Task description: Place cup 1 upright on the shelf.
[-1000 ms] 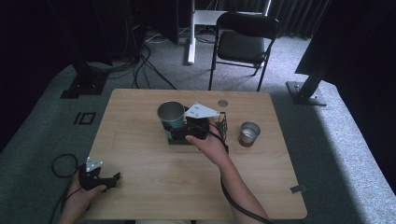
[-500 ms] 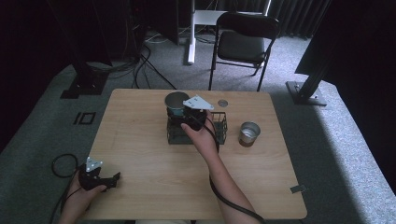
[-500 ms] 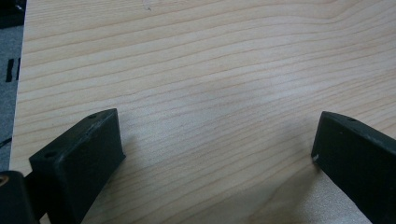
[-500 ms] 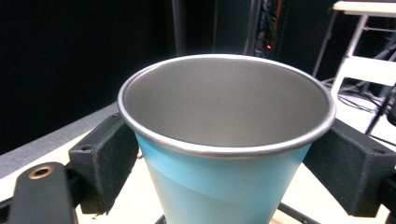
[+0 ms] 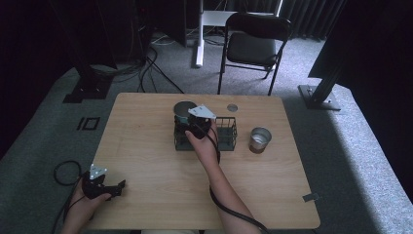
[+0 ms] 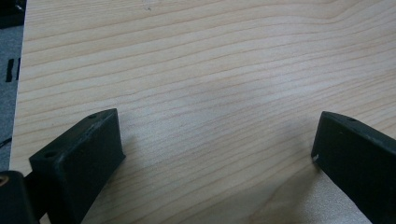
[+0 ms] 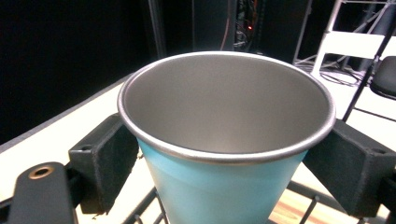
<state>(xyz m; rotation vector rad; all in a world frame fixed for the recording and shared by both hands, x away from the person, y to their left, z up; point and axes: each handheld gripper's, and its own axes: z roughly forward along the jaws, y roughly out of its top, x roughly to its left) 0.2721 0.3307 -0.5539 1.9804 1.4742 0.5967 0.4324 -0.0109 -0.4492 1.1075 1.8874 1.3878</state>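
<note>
A teal cup [image 7: 224,186] with a bare metal inside stands upright between the jaws of my right gripper [image 7: 226,158], which press on both its sides. In the high view the cup [image 5: 184,111] is held by the right gripper [image 5: 189,123] over the left end of a black wire basket [image 5: 226,134] at the table's middle. Wires of the basket [image 7: 149,205] run just under the cup. My left gripper [image 5: 117,186] rests at the table's near left corner. Its jaws stand wide apart over bare wood [image 6: 215,93], and the left gripper [image 6: 215,149] holds nothing.
A small metal cup [image 5: 259,139] stands right of the basket. A small round disc [image 5: 232,107] lies behind the basket. A folding chair [image 5: 253,46] is beyond the table's far edge. The wooden table [image 5: 160,195] has bare room in front.
My right gripper has carried the teal cup a little farther from the person and then lower, to the basket's left end. The left gripper has not moved.
</note>
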